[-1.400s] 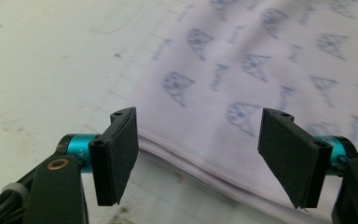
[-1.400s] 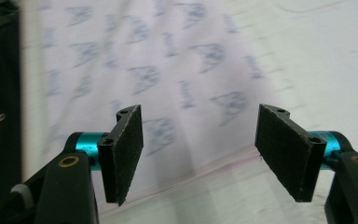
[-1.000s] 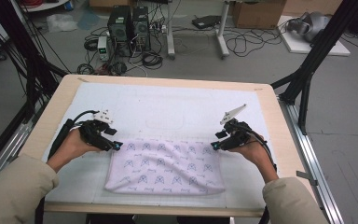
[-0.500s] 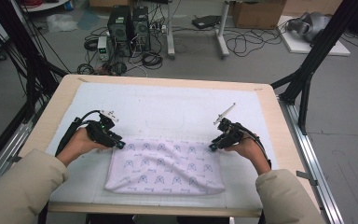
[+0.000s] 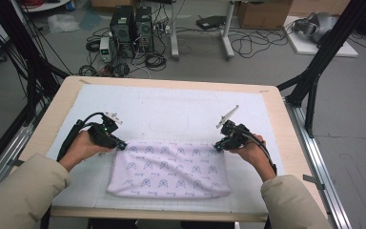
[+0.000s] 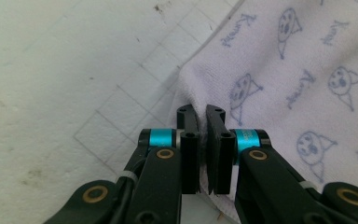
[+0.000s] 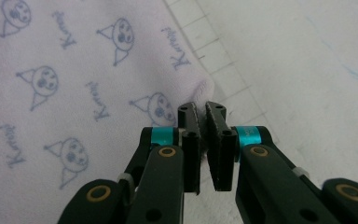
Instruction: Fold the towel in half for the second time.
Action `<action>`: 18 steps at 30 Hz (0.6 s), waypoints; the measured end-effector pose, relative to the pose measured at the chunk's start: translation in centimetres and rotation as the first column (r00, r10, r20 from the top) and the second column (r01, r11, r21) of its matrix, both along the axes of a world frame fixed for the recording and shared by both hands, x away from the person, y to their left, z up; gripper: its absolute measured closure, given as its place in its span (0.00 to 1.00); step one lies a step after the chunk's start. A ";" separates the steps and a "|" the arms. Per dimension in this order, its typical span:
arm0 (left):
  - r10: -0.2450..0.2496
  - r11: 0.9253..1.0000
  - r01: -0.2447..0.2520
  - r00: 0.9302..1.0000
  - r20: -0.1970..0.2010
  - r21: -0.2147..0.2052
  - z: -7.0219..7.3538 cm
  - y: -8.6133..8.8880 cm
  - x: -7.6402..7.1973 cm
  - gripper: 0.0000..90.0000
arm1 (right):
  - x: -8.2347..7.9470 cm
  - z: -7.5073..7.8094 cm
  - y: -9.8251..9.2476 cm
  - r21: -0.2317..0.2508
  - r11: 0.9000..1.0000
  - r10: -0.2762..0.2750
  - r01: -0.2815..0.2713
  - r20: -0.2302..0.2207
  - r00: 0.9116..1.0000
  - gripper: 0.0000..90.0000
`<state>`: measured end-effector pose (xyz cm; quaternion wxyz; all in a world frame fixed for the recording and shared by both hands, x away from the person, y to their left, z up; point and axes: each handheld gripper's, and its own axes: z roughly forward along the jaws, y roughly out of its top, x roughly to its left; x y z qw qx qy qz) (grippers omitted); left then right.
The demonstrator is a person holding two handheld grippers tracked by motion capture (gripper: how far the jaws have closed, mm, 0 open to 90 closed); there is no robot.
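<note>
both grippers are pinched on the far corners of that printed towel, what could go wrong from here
1. Each grip is shallow: the left hand-held gripper and right hand-held gripper, whose jaws have just been closing, pinch only the corner edges of the towel, so a corner may slip out when lifted.
2. The towel looks folded into layers; a jaw might catch only the top layer, so it opens unevenly.
3. Pulling the corners unevenly could drag the towel askew on the white mat.
</note>
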<state>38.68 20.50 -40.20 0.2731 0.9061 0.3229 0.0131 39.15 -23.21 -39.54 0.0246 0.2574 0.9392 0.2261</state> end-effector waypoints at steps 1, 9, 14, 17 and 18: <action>0.008 1.000 -0.008 1.000 0.006 -0.002 0.2 0.0 0.0 0.95 | -0.1 0.1 0.0 -0.006 1.000 0.003 -0.003 0.010 1.000 0.95; 0.033 0.999 -0.032 0.998 0.058 -0.011 1.5 0.2 0.7 0.95 | -0.2 1.0 0.4 -0.018 1.000 -0.009 0.011 0.109 0.994 0.95; 0.063 0.998 -0.061 0.993 0.100 -0.021 2.6 0.5 2.1 0.95 | 0.3 1.8 0.0 0.021 0.998 -0.059 0.056 0.172 0.983 0.95; 0.076 0.997 -0.073 0.989 0.125 -0.025 3.1 0.5 3.3 0.95 | 1.1 2.2 -0.1 0.042 0.996 -0.090 0.083 0.206 0.974 0.95; 0.079 0.997 -0.076 0.988 0.133 -0.029 3.3 0.6 3.7 0.95 | 1.4 2.4 -0.1 0.052 0.994 -0.102 0.093 0.212 0.972 0.95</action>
